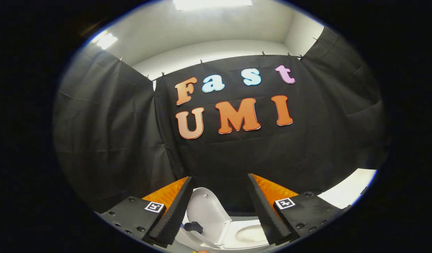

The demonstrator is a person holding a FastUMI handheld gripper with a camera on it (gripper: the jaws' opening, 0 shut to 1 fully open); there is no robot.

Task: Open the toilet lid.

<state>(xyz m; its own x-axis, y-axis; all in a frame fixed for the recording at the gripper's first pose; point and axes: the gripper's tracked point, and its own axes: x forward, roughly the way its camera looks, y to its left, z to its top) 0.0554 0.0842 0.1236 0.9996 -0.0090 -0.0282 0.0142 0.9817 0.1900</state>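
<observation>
Black cloth wall [237, 154] beyond raised toilet lid [207, 211], gripper [219, 211] jaws apart.

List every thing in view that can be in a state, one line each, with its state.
toilet lid: raised, standing up and leaning back, between the jaws.
toilet seat: down, its opening uncovered.
gripper: jaws apart, holding nothing; the lid sits in the gap, contact with either jaw unclear.
ceiling light: on.

The gripper [219, 196] is hanging with its two fingers [173, 211] spread wide apart, pointing forward and angled inward at the tips, gripping nothing.
</observation>
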